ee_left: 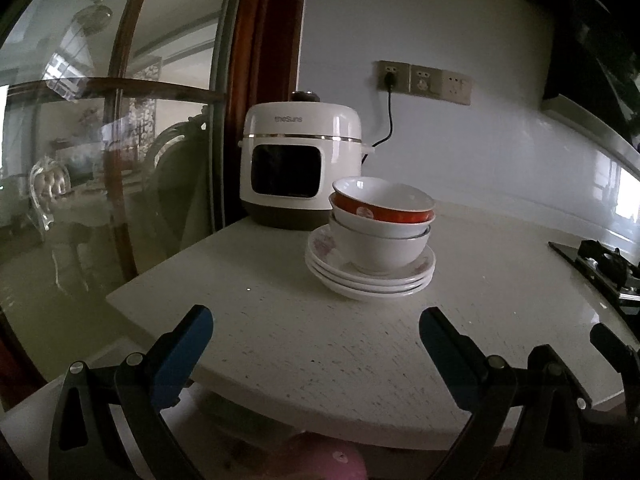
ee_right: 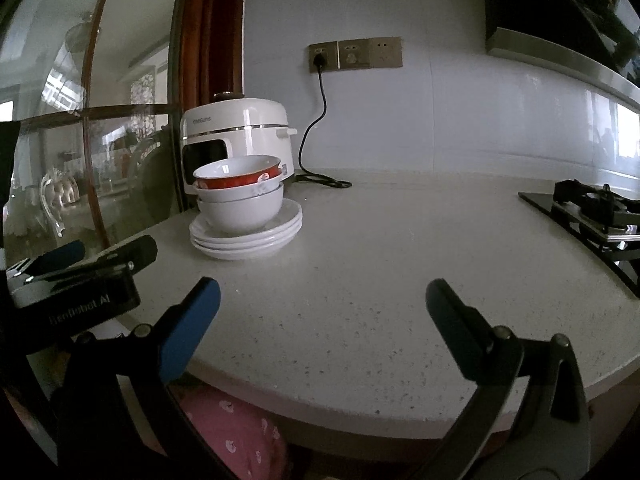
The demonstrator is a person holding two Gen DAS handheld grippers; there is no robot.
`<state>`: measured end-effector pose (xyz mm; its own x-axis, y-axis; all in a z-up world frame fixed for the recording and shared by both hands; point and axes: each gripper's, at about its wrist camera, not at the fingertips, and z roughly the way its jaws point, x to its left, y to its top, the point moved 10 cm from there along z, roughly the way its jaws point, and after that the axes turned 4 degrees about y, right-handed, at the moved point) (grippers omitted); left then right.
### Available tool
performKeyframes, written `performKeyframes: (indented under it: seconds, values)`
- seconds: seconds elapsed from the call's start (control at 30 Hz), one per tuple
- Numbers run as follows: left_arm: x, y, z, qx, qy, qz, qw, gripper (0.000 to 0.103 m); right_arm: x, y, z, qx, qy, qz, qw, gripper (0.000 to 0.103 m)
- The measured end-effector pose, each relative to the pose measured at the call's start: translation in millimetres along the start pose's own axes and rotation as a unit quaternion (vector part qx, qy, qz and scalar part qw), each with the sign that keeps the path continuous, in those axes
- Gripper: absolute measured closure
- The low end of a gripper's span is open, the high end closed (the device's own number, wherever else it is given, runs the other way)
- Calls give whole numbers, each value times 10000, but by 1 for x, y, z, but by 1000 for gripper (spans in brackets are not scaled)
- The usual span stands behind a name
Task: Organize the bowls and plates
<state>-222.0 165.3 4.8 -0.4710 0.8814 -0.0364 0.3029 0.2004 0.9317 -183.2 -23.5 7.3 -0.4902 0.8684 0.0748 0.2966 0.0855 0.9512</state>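
Observation:
A stack of white plates [ee_left: 370, 280] sits on the pale counter [ee_left: 320, 340], with nested bowls on top: a white bowl [ee_left: 378, 250] at the bottom and a red-sided bowl [ee_left: 384, 202] uppermost. The same plates [ee_right: 246, 236] and bowls [ee_right: 240, 184] show at the left in the right wrist view. My left gripper [ee_left: 316, 322] is open and empty, short of the stack above the counter's front edge. My right gripper [ee_right: 322, 294] is open and empty, to the right of the stack. The left gripper's body [ee_right: 80, 276] shows at the left.
A white rice cooker [ee_left: 302, 164] stands behind the stack, its cord plugged into wall sockets [ee_left: 424, 82]. A black gas hob [ee_right: 592, 216] lies at the right. A glass door with a wooden frame [ee_left: 120, 160] borders the counter's left side.

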Motion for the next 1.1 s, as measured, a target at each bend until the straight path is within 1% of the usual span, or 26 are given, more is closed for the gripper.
performKeyframes:
  seconds: [1.1]
  values:
    - [-7,-5,0,85,-72,66,9999,0,-3,-3,1,75,51,137,9999,0]
